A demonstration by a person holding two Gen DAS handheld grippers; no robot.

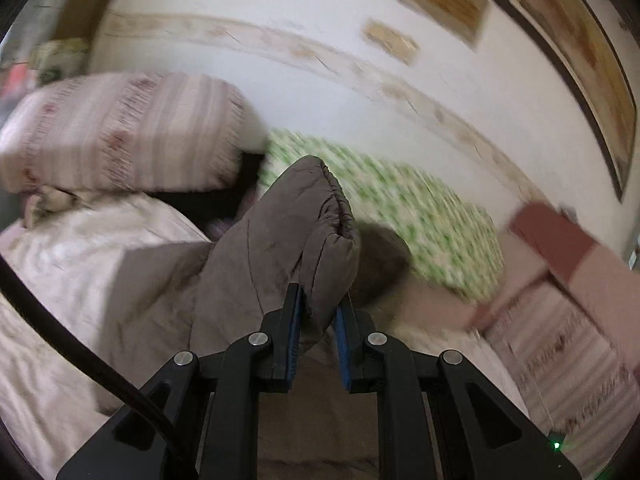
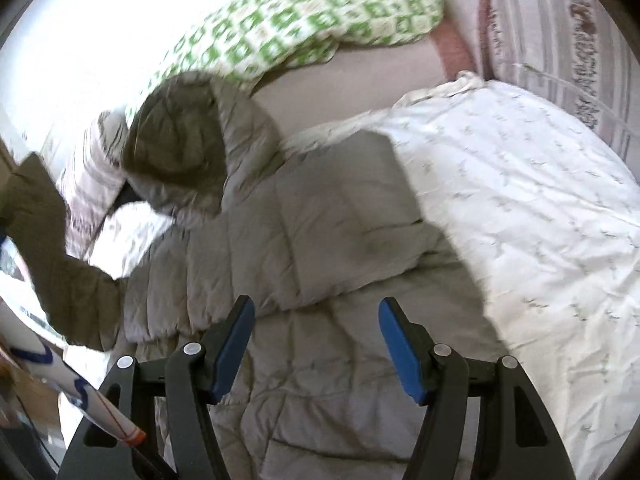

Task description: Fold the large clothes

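The left gripper [image 1: 320,308] pinches the jacket's sleeve [image 1: 304,232], cuff up toward 12 o'clock, while the right gripper [image 2: 316,320] hangs wide open and empty over the jacket [image 2: 304,248] spread on the bed [image 2: 520,200], hood [image 2: 180,148] at 10 o'clock.

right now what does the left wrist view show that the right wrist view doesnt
Only the left wrist view shows the left tool shut on the brown padded sleeve cuff, plus the dark-framed picture on the wall.

Only the right wrist view shows the right tool open above the grey quilted jacket body, its hood, and the white-and-blue tube at lower left.

Both show the green-and-white patterned pillow, the white bed quilt, and the same jacket; the lifted sleeve also appears at the right view's left edge.
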